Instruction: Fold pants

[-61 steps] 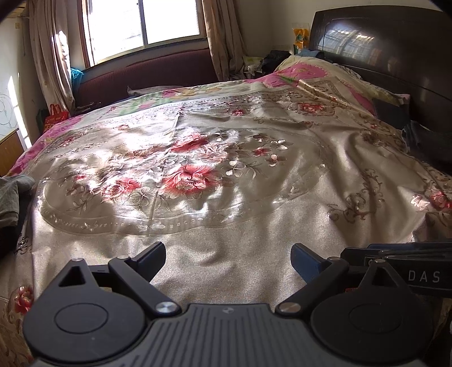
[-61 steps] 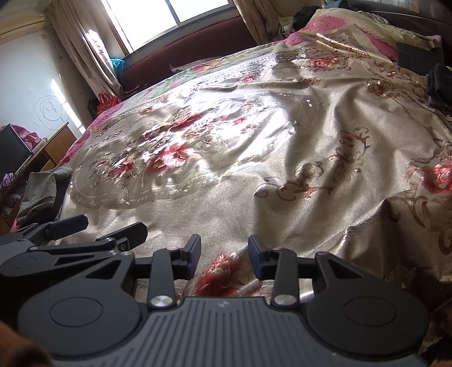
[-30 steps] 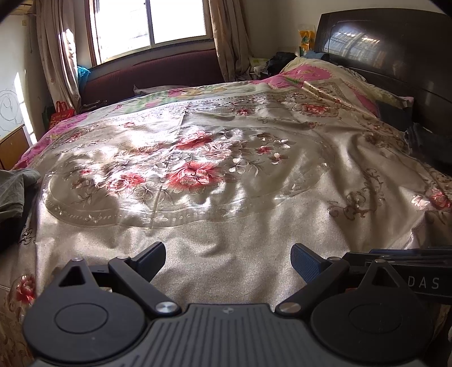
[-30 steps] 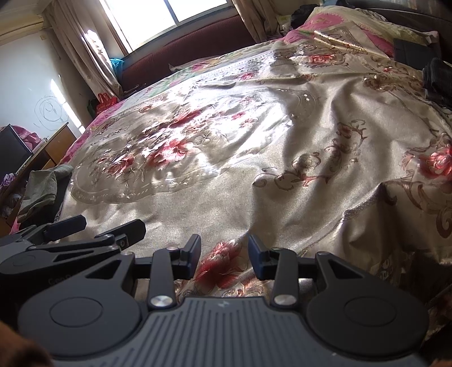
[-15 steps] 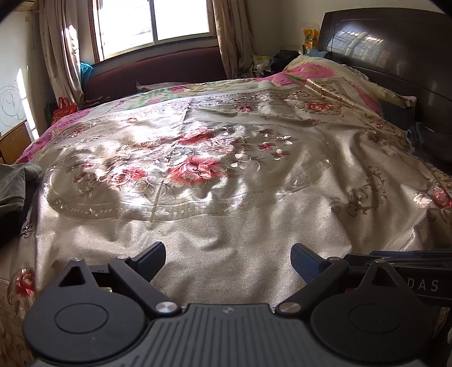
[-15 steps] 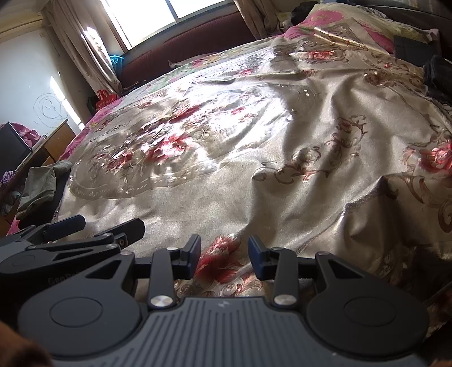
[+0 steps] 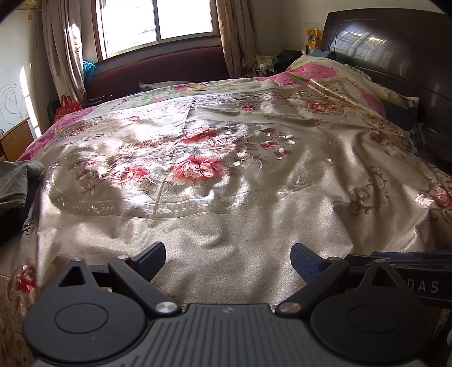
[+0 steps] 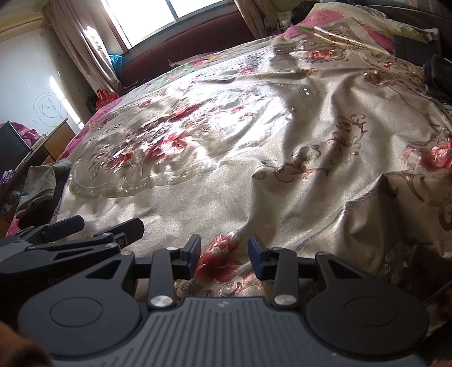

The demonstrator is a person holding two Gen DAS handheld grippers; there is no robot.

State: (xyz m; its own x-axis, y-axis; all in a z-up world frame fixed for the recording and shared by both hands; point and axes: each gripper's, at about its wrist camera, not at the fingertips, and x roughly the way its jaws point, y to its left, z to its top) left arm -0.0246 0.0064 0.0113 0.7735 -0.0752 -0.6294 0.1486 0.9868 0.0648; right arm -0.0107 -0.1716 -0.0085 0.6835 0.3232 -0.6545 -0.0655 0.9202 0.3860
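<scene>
Sunlight from the overexposed window (image 7: 158,22) glares off the satin bedspread (image 7: 226,220), casting soft shadows. Fisheye distortion bends and darkens the edges.

"DAS" on right hand-held gripper (image 7: 421,285)

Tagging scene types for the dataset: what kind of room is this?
A lived-in home bedroom: a bed under a floral bedspread, a dark wooden headboard, and a curtained window behind it.

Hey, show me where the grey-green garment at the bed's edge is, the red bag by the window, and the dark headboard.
Grey-green garment (image 8: 39,183), right wrist view, on its crumpled middle.
Red bag (image 7: 66,110), left wrist view, on its front.
Dark headboard (image 7: 389,48), left wrist view, on its glossy panel.
</scene>
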